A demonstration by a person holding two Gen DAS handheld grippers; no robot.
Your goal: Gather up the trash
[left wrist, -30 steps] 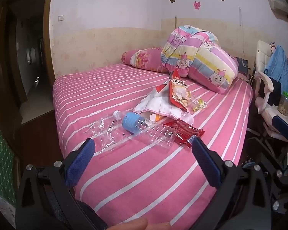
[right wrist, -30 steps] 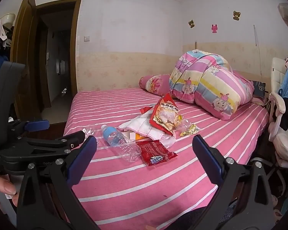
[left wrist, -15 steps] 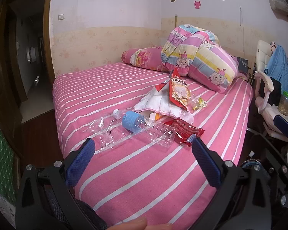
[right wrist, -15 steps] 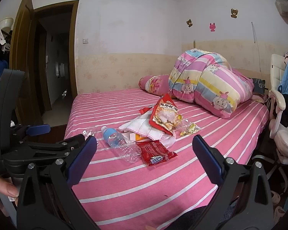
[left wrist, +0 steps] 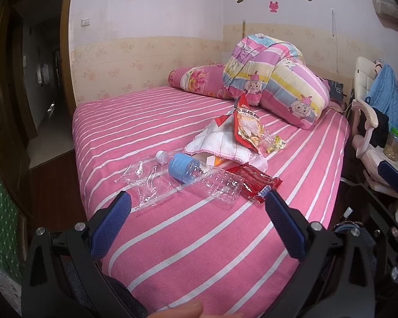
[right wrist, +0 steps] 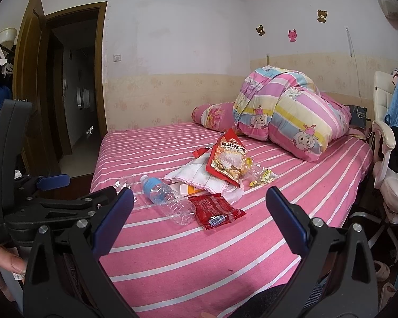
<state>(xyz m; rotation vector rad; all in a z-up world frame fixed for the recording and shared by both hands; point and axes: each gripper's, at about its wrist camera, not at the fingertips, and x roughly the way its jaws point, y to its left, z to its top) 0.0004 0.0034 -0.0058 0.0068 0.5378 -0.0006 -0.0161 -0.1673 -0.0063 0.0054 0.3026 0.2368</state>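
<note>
Hovering with both the left gripper (left wrist: 196,201) and right gripper (right wrist: 199,198) spread wide and empty at the striped bed's (left wrist: 199,251) near edge—best approaching the crushed plastic bottle (left wrist: 199,175) lying beside the red wrapper (left wrist: 257,182), pinching across its 1 blue-labelled band—not the flimsy clear film (left wrist: 146,182).

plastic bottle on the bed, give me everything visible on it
The plastic bottle is clear, thin and ribbed, with a white cap and a light blue label around its upper body; it looks empty and slightly dented. It lies on its side on the pink striped bed, cap pointing toward the door side. Its base meets the red wrapper; crumpled clear plastic film lies beside its neck, and the white cloth sits just behind it. Neither tool touches it.
</note>
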